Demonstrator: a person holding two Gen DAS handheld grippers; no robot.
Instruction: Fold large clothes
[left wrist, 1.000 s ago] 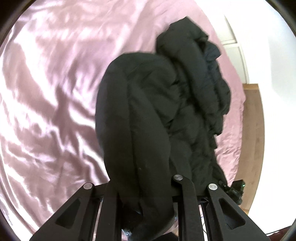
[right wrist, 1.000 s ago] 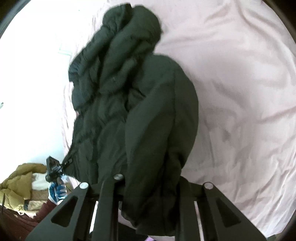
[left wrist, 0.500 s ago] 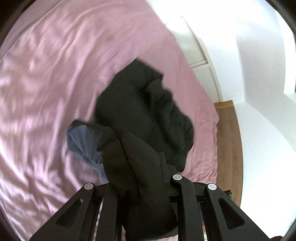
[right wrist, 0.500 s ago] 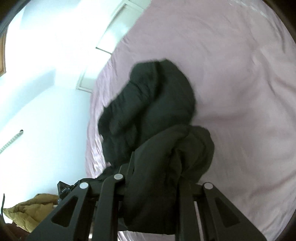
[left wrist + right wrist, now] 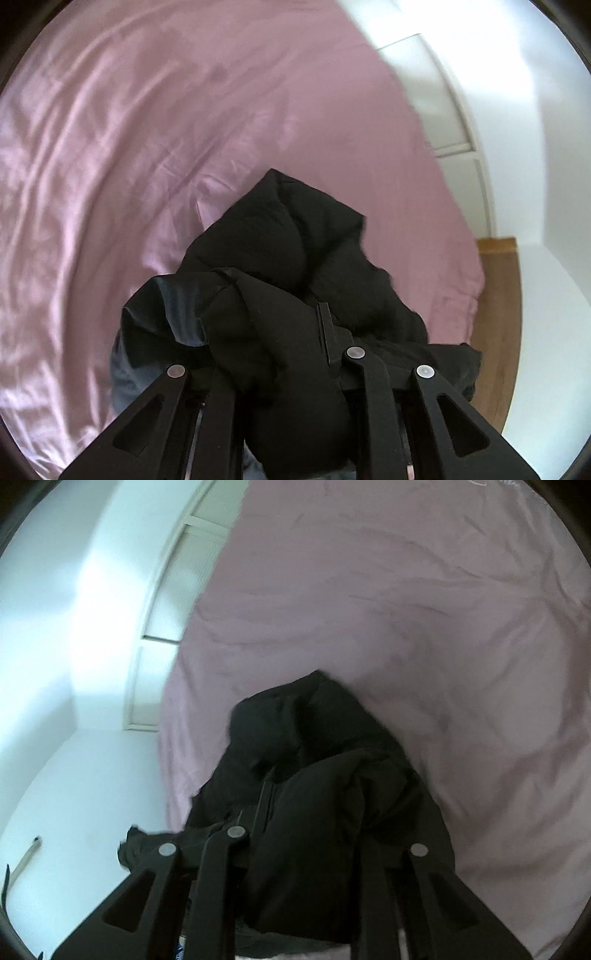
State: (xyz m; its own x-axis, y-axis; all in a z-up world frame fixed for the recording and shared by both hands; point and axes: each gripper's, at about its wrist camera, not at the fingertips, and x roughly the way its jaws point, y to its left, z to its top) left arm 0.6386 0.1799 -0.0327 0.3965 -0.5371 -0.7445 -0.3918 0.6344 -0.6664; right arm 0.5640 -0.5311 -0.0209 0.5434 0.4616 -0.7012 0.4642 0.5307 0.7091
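Note:
A large black padded jacket [image 5: 295,258] hangs bunched over the pink bed sheet [image 5: 147,147]. My left gripper [image 5: 288,373] is shut on a thick fold of the jacket; a grey-blue lining shows at its left. In the right wrist view my right gripper [image 5: 299,853] is shut on another fold of the jacket [image 5: 314,738], which droops forward over the sheet [image 5: 443,627]. The fabric hides both sets of fingertips.
White wardrobe doors [image 5: 443,92] and a white wall stand beyond the bed's far edge. A strip of wooden floor [image 5: 495,314] runs along the bed's right side. The doors also show in the right wrist view [image 5: 162,627].
Both grippers have lifted and tilted up with the jacket. The jacket, spread long a second ago, now hangs gathered close to the grippers, and more sheet and wall show.

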